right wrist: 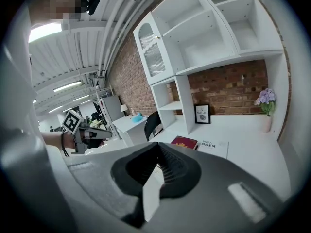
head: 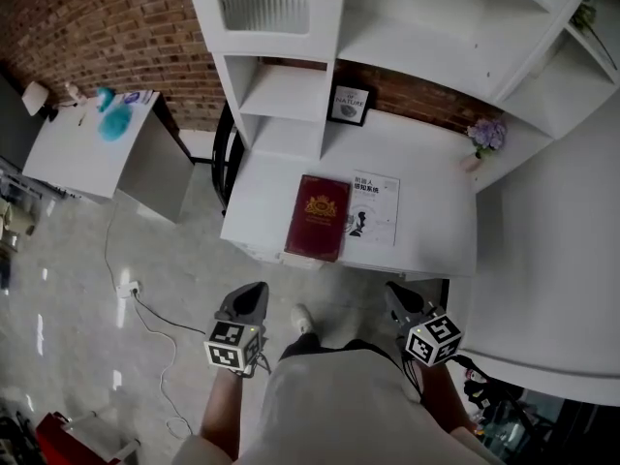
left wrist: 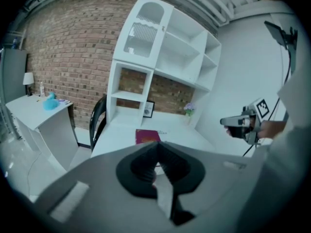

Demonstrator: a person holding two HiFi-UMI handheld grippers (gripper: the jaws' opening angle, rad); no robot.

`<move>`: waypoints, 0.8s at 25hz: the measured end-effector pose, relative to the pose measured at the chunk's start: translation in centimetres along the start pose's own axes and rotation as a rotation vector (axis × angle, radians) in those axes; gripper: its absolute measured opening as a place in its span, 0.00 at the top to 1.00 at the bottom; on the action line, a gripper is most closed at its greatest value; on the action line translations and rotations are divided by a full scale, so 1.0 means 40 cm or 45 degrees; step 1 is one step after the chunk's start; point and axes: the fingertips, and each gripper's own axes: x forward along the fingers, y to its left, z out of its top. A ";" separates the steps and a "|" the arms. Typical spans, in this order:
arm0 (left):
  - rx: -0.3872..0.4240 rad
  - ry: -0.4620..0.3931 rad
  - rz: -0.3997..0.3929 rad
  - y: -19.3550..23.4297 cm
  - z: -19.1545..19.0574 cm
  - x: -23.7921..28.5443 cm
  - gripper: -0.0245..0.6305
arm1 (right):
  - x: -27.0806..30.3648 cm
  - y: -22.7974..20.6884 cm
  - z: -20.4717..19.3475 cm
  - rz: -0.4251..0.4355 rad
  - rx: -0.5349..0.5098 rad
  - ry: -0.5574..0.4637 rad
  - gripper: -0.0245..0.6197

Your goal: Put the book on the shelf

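the white shelf unit [head: 291, 85] fills the back of the scene against the brick wall, its open cubbies bare as far as i can see, with one ribbed glass door up top. under it runs the white desk [head: 436, 250], and off to the left a smaller side table [head: 82, 153] with something blue and fluffy on it. a dark chair [head: 226, 148] is tucked between the two.

on the desk lie two books side by side, flat, close to the front edge: a dark red book [head: 318, 216] with a gold crest, and just to its right a white book [head: 375, 209] with black print. neither is on a shelf yet. the task names one book; i can't tell which is meant.

the person stands short of the desk. the left gripper [head: 250, 296] and the right gripper [head: 399, 298] are both held low in front of the body, well apart from the books, each with its jaws clenched together on nothing.

behind the books a small framed picture [head: 350, 105] leans in the nook, and a pot of purple flowers [head: 487, 136] sits at the desk's right end.

to my eye this is the approach, with nothing grasped. the next move calls for closing in on the desk, spreading one pair of jaws, and getting them round an edge of a book. the red one slightly overhangs the front, which may give a way in.
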 end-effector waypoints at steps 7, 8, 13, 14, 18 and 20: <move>-0.012 0.039 -0.009 0.054 0.012 0.017 0.95 | 0.053 0.003 0.024 -0.006 0.010 0.010 0.96; -0.014 0.042 -0.007 0.059 0.011 0.024 0.95 | 0.058 -0.001 0.023 -0.006 0.009 0.022 0.96; -0.029 0.070 0.000 0.059 0.015 0.071 0.95 | 0.096 -0.044 0.021 0.014 0.018 0.069 0.96; -0.027 0.071 0.002 0.055 0.016 0.083 0.95 | 0.106 -0.054 0.021 0.026 0.022 0.070 0.96; -0.036 0.071 0.038 0.039 0.016 0.121 0.95 | 0.147 -0.096 0.026 0.094 0.021 0.085 0.96; -0.055 0.069 0.062 0.033 0.020 0.142 0.95 | 0.168 -0.121 0.034 0.129 0.018 0.096 0.96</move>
